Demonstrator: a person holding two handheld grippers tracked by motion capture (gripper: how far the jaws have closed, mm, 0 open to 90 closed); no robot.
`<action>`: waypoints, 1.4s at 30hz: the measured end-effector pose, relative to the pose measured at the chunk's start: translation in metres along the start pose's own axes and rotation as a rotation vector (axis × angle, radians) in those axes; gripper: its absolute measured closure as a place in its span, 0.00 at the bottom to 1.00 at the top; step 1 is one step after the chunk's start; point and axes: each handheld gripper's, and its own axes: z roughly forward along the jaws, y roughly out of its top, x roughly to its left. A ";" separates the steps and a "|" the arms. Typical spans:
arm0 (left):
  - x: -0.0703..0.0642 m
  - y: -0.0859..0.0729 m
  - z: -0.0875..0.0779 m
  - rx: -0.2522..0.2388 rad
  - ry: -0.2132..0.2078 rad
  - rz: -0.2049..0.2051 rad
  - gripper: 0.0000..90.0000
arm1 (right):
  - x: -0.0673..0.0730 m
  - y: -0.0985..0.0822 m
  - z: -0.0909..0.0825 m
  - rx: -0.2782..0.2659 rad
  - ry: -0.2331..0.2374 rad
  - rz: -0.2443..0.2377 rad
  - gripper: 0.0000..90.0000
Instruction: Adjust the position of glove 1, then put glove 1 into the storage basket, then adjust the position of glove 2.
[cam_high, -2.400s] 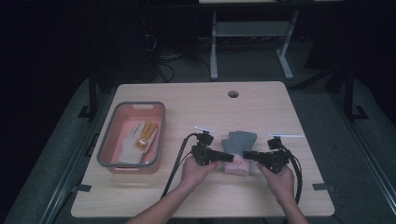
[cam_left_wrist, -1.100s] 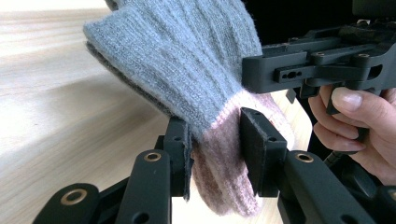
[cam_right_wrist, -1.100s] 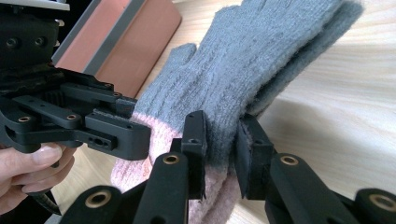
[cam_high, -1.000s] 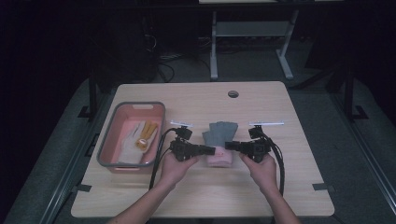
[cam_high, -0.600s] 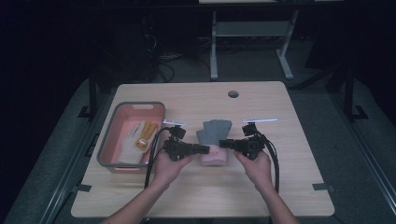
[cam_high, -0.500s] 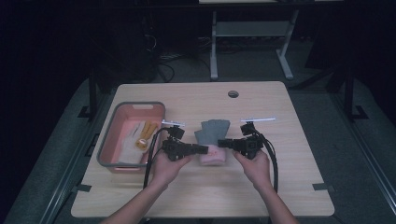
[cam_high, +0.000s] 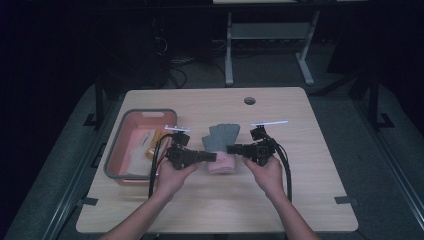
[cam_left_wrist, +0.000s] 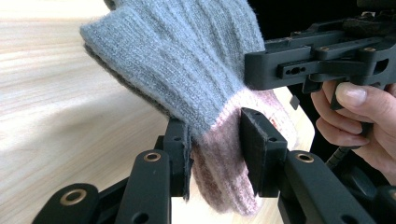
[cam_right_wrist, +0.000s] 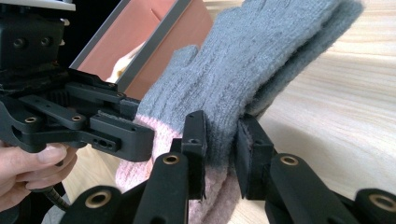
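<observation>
A grey knit glove (cam_high: 223, 136) with a pink cuff (cam_high: 223, 164) hangs just above the middle of the table, fingers pointing away from me. It looks like two layers, one on the other. My left gripper (cam_high: 214, 157) is shut on the cuff's left side, and its view shows the black jaws (cam_left_wrist: 215, 149) pinching the knit where grey meets pink. From the right, my right gripper (cam_high: 231, 149) is shut on the same band, its jaws (cam_right_wrist: 219, 149) pressed into the grey knit (cam_right_wrist: 261, 60). The two gripper tips almost meet across the cuff.
A pink bin (cam_high: 120, 152) with a grey rim stands left of my left hand, holding something white and something yellow. A round cable hole (cam_high: 249, 100) lies near the table's far edge. Black cables trail from both grippers toward me.
Both hands have carried the glove leftward and a little away from me, slightly higher, from right of centre to beside the bin. The grips have not changed.
</observation>
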 end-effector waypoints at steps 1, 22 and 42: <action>0.000 0.000 -0.001 -0.001 0.003 0.004 0.72 | 0.001 0.001 0.001 0.000 0.004 -0.002 0.83; 0.004 0.002 -0.016 -0.016 0.006 -0.003 0.72 | 0.012 0.011 0.009 0.008 0.008 -0.025 0.83; 0.012 0.001 -0.028 -0.035 0.016 -0.009 0.72 | 0.021 0.018 0.020 0.023 0.016 -0.035 0.83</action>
